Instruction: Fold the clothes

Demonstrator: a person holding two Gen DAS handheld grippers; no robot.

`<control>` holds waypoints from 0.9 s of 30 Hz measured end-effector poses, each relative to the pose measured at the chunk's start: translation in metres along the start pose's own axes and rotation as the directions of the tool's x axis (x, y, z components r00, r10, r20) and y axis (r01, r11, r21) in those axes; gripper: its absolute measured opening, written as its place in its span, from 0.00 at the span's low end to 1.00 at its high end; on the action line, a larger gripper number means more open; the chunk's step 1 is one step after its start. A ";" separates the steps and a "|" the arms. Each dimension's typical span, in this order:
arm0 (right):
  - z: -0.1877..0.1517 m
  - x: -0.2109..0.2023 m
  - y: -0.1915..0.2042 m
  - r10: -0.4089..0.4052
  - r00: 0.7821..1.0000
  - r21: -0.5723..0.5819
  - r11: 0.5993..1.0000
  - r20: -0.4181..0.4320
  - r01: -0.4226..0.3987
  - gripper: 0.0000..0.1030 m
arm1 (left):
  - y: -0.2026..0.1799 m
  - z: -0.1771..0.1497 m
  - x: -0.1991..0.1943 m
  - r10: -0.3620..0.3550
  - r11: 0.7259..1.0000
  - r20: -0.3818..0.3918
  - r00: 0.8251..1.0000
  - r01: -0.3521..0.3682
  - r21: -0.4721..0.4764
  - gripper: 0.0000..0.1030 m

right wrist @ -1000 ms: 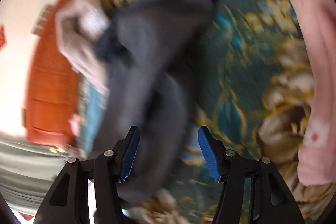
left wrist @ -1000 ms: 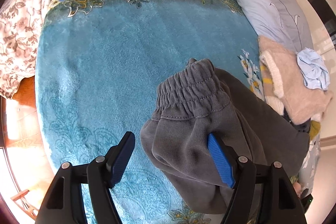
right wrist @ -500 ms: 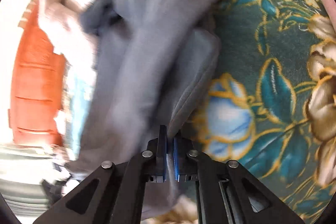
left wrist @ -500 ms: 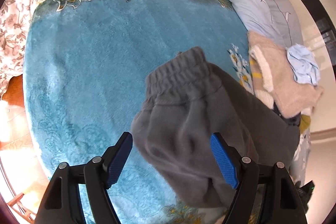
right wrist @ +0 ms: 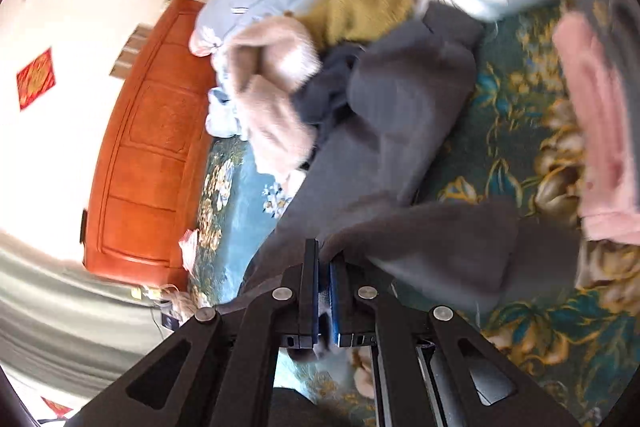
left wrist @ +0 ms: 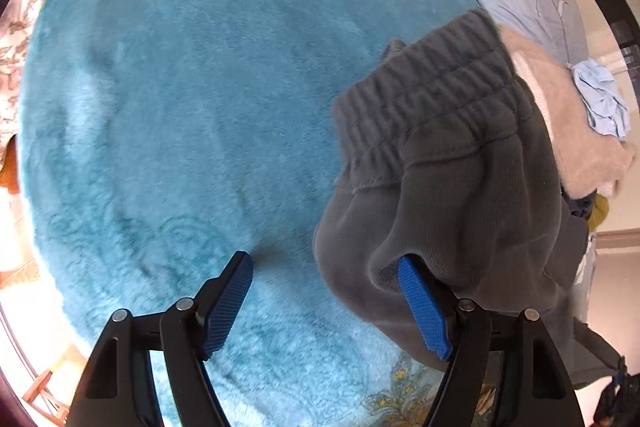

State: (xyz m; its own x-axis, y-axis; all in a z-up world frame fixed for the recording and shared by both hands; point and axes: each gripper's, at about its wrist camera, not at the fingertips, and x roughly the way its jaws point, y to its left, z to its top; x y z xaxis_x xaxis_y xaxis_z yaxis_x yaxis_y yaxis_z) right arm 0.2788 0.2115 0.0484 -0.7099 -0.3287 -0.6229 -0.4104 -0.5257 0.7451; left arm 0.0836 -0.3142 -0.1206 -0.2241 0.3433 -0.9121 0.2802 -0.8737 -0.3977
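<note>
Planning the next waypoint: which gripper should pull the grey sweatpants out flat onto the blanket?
Right, probably. The right gripper is already shut on the grey sweatpants, with cloth pinched between its pads. The left gripper is open; the pants only drape over its right finger, and open teal blanket lies ahead.

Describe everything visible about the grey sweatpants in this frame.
The grey sweatpants are thick fleece-like fabric with a gathered elastic waistband showing stitched rows. They hang bunched and lifted above the teal blanket, draped over the open left gripper's right finger. The right gripper is shut on a fold; the rest trails toward the clothes pile.
</note>
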 end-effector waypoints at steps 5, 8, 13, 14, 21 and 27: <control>-0.016 -0.044 0.039 -0.061 0.998 -0.048 0.997 -0.020 0.060 0.04 | -0.019 0.008 0.012 -0.037 0.996 -0.030 0.999 0.039 0.086 0.54; -0.026 -0.060 0.050 -0.133 0.991 -0.086 0.988 -0.036 0.129 0.04 | -0.036 0.012 0.014 0.013 0.986 -0.039 0.999 -0.006 0.168 0.19; -0.041 -0.033 0.019 -0.250 0.952 0.034 0.965 -0.177 0.259 0.04 | -0.035 0.021 -0.020 0.028 0.986 0.021 0.999 -0.031 0.163 0.08; -0.046 -0.028 0.012 -0.255 0.943 0.055 0.961 -0.215 0.272 0.04 | -0.032 0.024 -0.032 0.025 0.987 0.040 0.999 -0.031 0.158 0.07; -0.059 0.000 0.004 -0.243 0.902 0.062 0.957 -0.358 0.282 0.04 | -0.017 0.059 -0.071 0.122 0.980 0.122 0.985 -0.139 0.143 0.07; -0.009 0.088 -0.030 -0.281 0.881 0.084 0.938 -0.380 0.335 0.04 | 0.010 0.054 -0.038 0.155 0.988 0.066 0.986 -0.156 0.013 0.08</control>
State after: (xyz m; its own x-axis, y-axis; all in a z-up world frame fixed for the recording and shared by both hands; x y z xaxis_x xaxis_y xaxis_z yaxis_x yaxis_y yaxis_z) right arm 0.2339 0.1914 -0.0312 -0.2925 -0.4406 -0.8487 -0.6712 -0.5375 0.5104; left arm 0.0442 -0.3550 -0.0844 -0.2396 0.1805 -0.9539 0.2996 -0.9208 -0.2495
